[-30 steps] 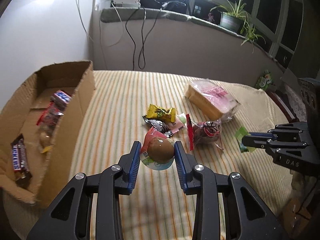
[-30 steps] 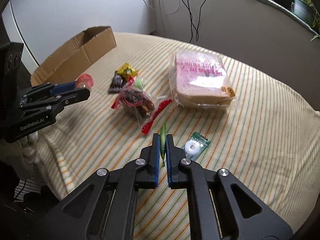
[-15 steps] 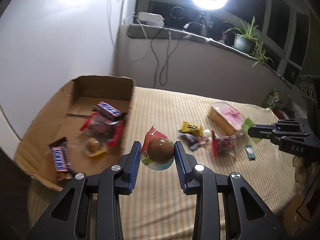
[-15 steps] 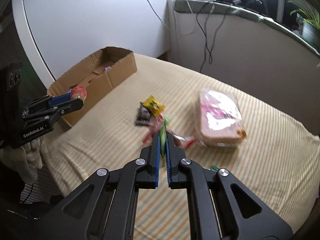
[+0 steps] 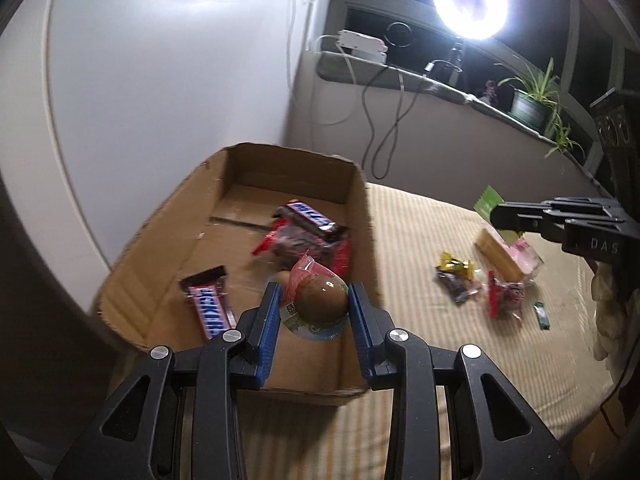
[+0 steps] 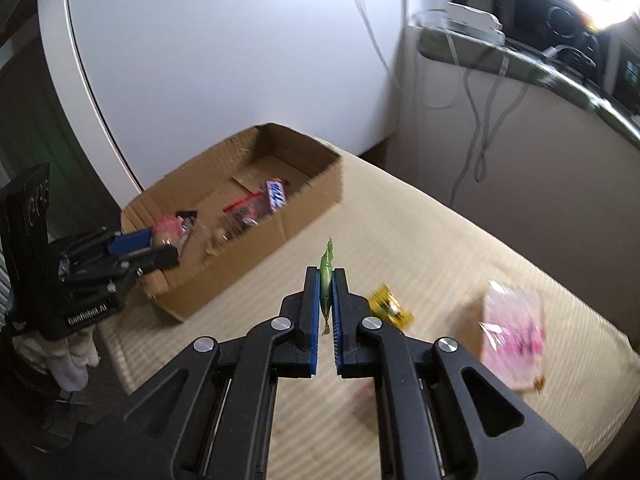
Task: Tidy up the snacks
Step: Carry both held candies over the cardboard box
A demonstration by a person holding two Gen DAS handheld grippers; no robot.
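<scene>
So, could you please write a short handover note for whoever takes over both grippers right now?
Left gripper: shut on a packaged brown egg, above the near end of the cardboard box.
Right gripper: shut on a thin green sachet, over the striped cloth, short of the box.
Done: chocolate bars and a red-trimmed packet lie in the box.
Left: drop both items in, then collect the yellow candy, bread pack and small packets beside them.

On the side of the right gripper [image 5: 494,216], seen from the left wrist, stand the white letters "DAS". The body of the left gripper [image 6: 160,250], seen from the right wrist, reads "GenRobot.AI". In the cardboard box [image 5: 360,216], just left of the left claw's fingers, a candy bar [image 5: 210,312] shows upside-down Snickers lettering; other wrappers are unreadable.
</scene>
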